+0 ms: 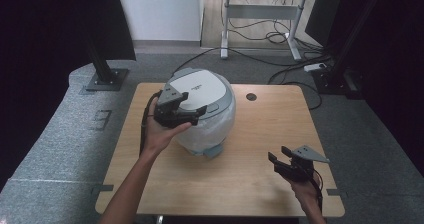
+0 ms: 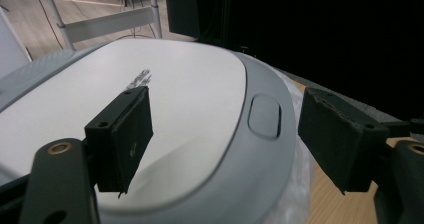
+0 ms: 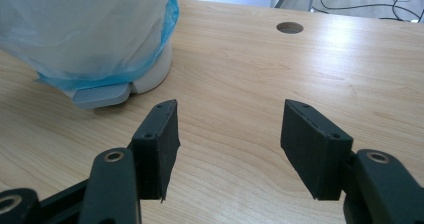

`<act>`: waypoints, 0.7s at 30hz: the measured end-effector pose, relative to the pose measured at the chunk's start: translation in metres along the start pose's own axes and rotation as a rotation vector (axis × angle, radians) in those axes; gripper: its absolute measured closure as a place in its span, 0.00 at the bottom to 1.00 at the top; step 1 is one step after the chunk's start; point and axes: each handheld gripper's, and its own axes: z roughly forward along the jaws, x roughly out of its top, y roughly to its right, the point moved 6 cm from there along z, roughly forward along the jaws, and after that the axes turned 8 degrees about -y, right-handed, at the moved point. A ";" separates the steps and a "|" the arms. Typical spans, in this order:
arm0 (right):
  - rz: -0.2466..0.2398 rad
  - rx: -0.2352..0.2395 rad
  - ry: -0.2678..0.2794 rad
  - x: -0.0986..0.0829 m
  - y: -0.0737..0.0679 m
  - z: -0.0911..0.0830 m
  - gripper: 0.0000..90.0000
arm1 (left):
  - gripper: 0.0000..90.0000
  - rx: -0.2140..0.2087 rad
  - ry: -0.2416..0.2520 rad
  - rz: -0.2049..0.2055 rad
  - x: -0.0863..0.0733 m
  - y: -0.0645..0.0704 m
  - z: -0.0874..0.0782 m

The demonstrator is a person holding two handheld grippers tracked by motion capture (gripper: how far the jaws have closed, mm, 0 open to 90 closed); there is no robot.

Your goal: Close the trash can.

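High view first: your left gripper [image 1: 192, 118] sits over the near-left edge of the bin's lid [image 1: 200, 86], jaws spread, nothing clamped. The pedal bin [image 1: 212, 126] stands upright a bit left of centre on the wooden table [image 1: 280, 129], a clear liner bag [image 1: 220, 121] wrapped round its body. Your right gripper [image 1: 278, 155] hangs low over the table's near-right corner, well apart from the bin, jaws apart and empty. A round cable hole [image 1: 251, 97] sits in the tabletop right of the bin.

Left gripper view: jaws wide open, straddling the lid's edge. Left pad [image 2: 125, 139] is over the white lid panel [image 2: 165, 99], right pad [image 2: 340, 139] is off past the rim. The lid's grey button [image 2: 265, 115] lies between them, farther out. Can't tell whether either pad touches the lid.

Right gripper view: jaws wide open above bare wood, holding nothing. The bin's base with the blue liner edge [image 3: 172, 14] is up-left, and its grey foot pedal [image 3: 102, 95] rests just ahead of your left pad [image 3: 162, 144]. The cable hole [image 3: 290, 27] is farther back.
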 end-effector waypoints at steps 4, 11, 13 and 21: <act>0.006 0.000 0.002 0.000 0.002 -0.001 0.45 | 0.24 -0.006 0.008 -0.011 -0.017 -0.002 -0.011; 0.018 -0.003 0.005 -0.001 0.006 -0.001 0.45 | 0.24 -0.004 0.013 -0.029 -0.046 -0.004 -0.026; 0.020 -0.004 0.005 -0.001 0.007 -0.001 0.45 | 0.24 -0.004 0.009 -0.036 -0.056 -0.004 -0.028; 0.028 -0.007 0.001 -0.003 0.010 -0.001 0.45 | 0.23 -0.011 -0.020 -0.070 -0.096 -0.005 -0.026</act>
